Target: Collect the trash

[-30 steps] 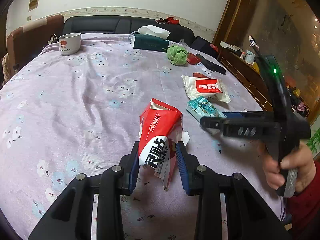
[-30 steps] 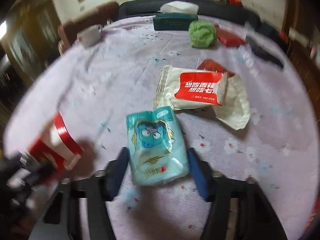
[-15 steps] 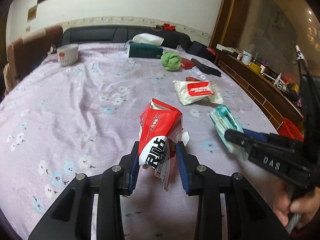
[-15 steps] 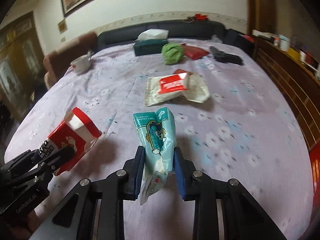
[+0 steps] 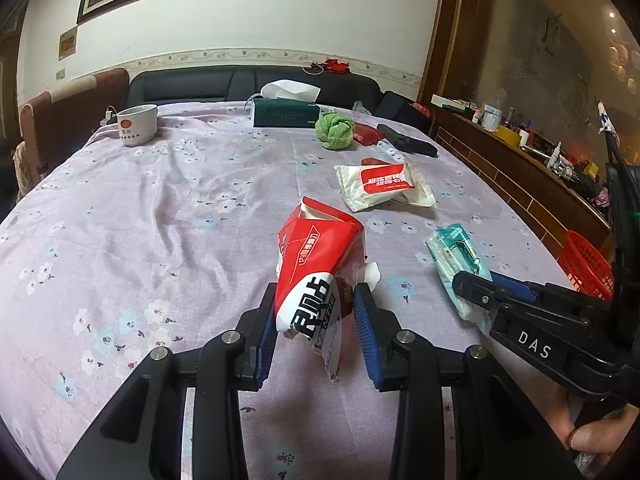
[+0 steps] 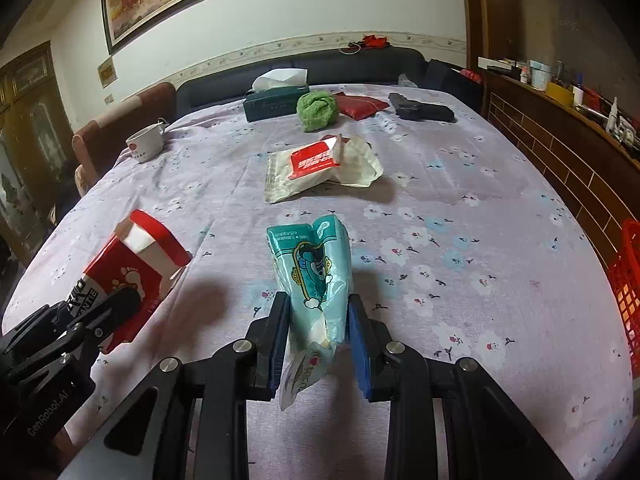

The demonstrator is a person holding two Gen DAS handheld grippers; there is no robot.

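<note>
My left gripper is shut on a crumpled red and white carton and holds it above the purple flowered tablecloth. The same carton shows at the left of the right wrist view. A teal tissue packet sits squeezed between the blue pads of my right gripper, lifted off the cloth. In the left wrist view that packet hangs from the right gripper at the right. A white wet-wipe pack with a red label lies flat mid-table.
A red mesh basket stands beside the table's right edge. At the far end are a white mug, a dark green tissue box, a green cloth ball, a red pouch and a black object.
The right gripper has shut on the teal packet and raised it off the cloth. Both grippers have risen and pulled back; the left still holds the red carton.
</note>
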